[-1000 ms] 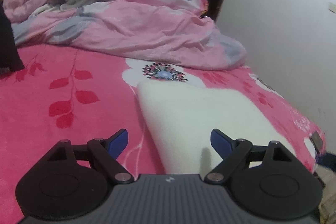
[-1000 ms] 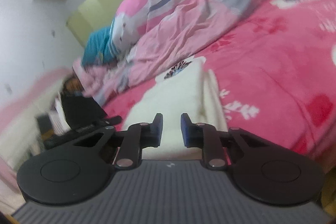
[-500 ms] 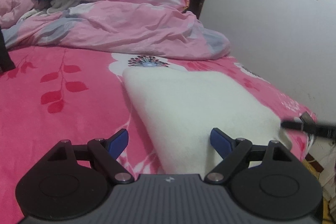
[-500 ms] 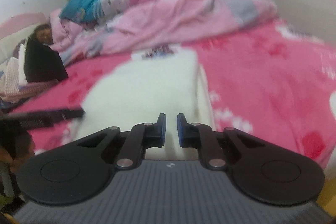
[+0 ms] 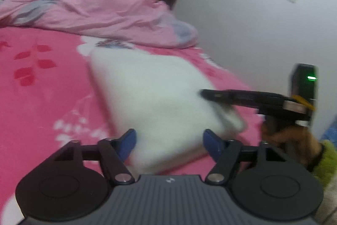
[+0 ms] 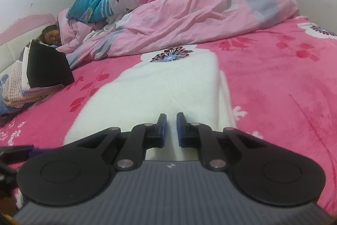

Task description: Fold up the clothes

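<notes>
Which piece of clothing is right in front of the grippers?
The white fluffy one, spread flat and alone on the pink bed. The other clothes sit stacked at the bed's far left, with a black one on top.

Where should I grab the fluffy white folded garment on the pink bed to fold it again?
Probably the near short edge of the fluffy white folded garment, one corner per hand, coming in low from the bed's foot. It lies flat and lengthwise, and its layered right side edge looks loose.
</notes>
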The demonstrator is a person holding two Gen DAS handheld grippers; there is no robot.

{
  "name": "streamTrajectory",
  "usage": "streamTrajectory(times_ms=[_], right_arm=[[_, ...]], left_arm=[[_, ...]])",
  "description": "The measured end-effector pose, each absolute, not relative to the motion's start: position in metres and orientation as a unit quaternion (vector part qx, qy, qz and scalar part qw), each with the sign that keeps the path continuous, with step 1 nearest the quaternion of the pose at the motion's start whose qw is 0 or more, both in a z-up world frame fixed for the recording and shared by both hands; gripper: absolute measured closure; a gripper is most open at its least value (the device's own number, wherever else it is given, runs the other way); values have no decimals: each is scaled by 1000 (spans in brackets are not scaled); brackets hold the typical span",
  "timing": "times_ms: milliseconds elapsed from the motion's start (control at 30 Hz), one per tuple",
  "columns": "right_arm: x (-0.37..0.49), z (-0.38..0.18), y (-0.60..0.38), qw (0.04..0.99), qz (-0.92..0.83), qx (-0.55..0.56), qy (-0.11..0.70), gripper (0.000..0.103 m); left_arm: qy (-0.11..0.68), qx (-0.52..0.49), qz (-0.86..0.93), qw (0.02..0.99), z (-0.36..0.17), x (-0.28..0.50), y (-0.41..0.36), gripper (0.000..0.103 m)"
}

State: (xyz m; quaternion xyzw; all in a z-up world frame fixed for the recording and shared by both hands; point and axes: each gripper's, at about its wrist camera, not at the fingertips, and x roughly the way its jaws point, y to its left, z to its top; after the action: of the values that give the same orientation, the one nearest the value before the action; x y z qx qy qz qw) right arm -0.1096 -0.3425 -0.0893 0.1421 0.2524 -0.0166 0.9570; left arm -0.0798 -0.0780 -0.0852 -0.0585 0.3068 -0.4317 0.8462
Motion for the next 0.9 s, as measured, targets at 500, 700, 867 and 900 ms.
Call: streamTrajectory(times_ms=[500, 700, 867, 900], right_arm=[[-107, -92, -344, 956, -16, 144, 256, 95], [-107, -93, -347, 957, -14, 141, 255, 95], [-107, -94, -348, 957, -11, 146, 252, 95], [-107, -94, -349, 957, -10, 146, 251, 95]], left_arm=[[337, -65, -255, 904, -86, -21, -48, 51], [430, -95, -197, 876, -103, 49, -68, 67], [446, -12, -239, 862, -96, 33, -107, 103], [453, 1, -243, 857, -98, 24, -110, 103]])
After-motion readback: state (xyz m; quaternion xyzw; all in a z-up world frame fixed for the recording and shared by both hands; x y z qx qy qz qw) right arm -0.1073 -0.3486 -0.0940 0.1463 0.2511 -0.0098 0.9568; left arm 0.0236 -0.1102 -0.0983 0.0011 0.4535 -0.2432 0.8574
